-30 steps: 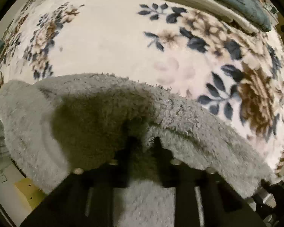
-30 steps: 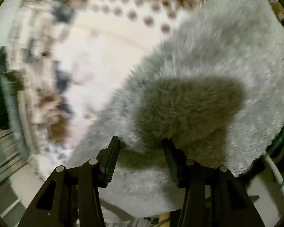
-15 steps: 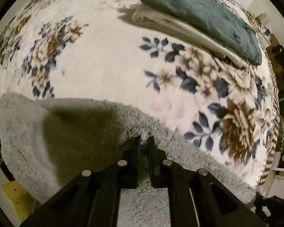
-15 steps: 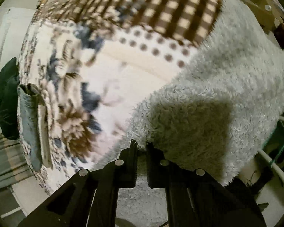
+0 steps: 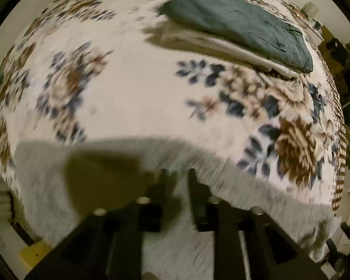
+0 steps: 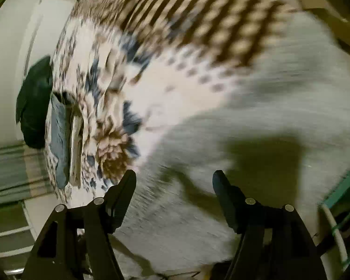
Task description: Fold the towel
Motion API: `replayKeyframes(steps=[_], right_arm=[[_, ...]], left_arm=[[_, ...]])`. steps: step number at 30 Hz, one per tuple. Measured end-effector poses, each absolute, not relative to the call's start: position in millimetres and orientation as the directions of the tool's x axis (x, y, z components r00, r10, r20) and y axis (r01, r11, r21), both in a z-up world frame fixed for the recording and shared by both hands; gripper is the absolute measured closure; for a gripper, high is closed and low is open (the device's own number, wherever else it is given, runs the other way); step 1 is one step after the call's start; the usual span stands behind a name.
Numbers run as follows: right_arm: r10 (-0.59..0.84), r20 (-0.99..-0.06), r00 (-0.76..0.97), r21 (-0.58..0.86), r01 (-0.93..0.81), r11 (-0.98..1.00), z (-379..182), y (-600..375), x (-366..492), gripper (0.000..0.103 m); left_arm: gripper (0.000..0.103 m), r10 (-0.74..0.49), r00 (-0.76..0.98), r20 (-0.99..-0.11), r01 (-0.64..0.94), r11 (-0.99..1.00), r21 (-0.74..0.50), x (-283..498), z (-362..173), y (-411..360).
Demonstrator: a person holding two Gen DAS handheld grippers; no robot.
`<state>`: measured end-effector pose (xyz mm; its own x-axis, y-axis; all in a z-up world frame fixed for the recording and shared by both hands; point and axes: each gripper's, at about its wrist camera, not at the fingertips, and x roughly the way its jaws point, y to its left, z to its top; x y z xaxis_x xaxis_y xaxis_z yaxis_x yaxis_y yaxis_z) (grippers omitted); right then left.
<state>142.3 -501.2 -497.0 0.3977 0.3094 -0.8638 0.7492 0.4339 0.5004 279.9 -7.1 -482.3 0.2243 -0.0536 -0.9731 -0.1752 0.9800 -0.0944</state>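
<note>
A fluffy grey towel [image 5: 105,163] lies on the floral blanket along the near edge of the bed. In the left wrist view my left gripper [image 5: 177,175] hangs above the towel's far edge; its jaws are opening and nothing is pinched between them. The right wrist view shows the same towel [image 6: 256,121] spread flat below, blurred by motion. My right gripper [image 6: 173,177] is above it with its jaws opening wide and empty. Both grippers cast dark shadows on the towel.
A floral blanket [image 5: 133,88] covers the bed. Folded clothes, a dark teal piece [image 5: 240,25] on a cream one, lie at the far side. The same stack [image 6: 63,137] shows at left in the right wrist view, beside a dark bundle [image 6: 35,102]. Floor and clutter ring the bed.
Both grippers rose away from the towel and their jaws went from shut to apart. The towel edge they pinched now lies flat on the blanket.
</note>
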Motion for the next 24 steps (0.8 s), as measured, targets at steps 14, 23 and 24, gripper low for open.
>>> replayKeyframes(steps=[14, 23, 24], right_arm=[[0.251, -0.913, 0.321, 0.365, 0.918, 0.156, -584, -557, 17, 0.099], [0.161, -0.968, 0.19, 0.231, 0.928, 0.292, -555, -588, 11, 0.089], [0.194, -0.962, 0.19, 0.242, 0.925, 0.292, -556, -586, 13, 0.079]], left_arm=[[0.018, 0.08, 0.051, -0.995, -0.364, 0.93, 0.056, 171, -534, 78], [0.018, 0.105, 0.031, -0.994, -0.46, 0.884, 0.079, 143, -538, 129], [0.018, 0.102, 0.034, -0.994, -0.475, 0.877, 0.074, 141, -537, 136]])
